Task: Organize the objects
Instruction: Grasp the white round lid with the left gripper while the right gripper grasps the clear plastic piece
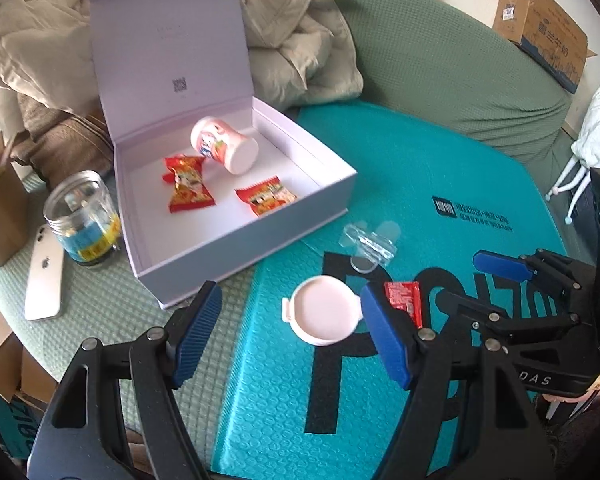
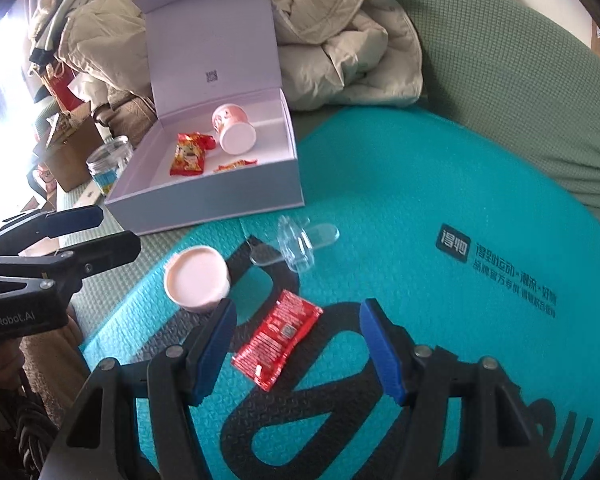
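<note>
Here, pink lid (image 1: 322, 310) between left gripper (image 1: 288, 336) fingers.

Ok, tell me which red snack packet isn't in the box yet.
The red packet lying on the teal mat, between the right gripper fingers; the other two already lie inside the white box.

- White box (image 1: 332, 196) sits open on the green cover, its lid standing up at the back, its near corner just beside the teal mat.
- Inside it, a pink cup (image 1: 224, 146) lies tipped on its side, base toward us.
- Two red-and-yellow snack packets (image 1: 188, 190) lie flat on the box floor, one just beside the cup, one nearer the front wall.
- Out on the teal mat, a pink round lid (image 1: 323, 310) lies flat.
- Just beside it, a red sachet (image 2: 278, 338) lies flat on the black lettering, printed side up.
- Beyond those, a clear plastic piece (image 2: 296, 246) rests on the mat, its exact shape hard to tell.
</note>
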{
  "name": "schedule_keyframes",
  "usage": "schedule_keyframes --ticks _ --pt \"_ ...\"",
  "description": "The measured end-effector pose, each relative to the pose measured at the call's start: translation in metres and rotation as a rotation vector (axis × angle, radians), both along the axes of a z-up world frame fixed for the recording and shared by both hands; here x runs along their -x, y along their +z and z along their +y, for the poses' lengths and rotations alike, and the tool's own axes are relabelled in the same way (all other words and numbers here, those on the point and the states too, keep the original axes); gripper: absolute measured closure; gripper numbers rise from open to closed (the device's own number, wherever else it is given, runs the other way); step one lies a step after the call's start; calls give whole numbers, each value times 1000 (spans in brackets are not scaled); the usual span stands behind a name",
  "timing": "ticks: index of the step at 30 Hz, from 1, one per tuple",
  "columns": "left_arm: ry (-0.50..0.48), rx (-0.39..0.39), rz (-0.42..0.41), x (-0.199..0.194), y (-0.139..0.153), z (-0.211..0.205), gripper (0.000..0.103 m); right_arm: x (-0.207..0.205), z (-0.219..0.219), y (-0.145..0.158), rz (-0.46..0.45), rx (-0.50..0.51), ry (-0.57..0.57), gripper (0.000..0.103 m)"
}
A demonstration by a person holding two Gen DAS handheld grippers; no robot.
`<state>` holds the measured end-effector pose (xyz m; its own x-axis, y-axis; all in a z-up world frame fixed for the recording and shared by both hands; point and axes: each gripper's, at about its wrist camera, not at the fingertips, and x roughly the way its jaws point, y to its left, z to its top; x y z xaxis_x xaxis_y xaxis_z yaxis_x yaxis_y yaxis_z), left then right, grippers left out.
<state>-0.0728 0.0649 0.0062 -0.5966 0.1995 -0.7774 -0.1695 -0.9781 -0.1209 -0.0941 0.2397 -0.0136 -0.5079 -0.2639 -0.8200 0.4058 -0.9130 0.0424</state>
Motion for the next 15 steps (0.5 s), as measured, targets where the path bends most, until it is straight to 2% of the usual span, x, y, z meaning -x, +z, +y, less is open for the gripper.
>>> schedule_keyframes --ticks 5,11,15 --pt "6 8 -58 6 -17 6 32 3 6 -17 -39 -9 -14 38" --pt "-17 28 -91 9 -36 14 32 15 6 -26 -29 -14 -65 38" --pt "-17 -14 -141 17 -48 12 32 23 5 -18 4 -16 -69 38"
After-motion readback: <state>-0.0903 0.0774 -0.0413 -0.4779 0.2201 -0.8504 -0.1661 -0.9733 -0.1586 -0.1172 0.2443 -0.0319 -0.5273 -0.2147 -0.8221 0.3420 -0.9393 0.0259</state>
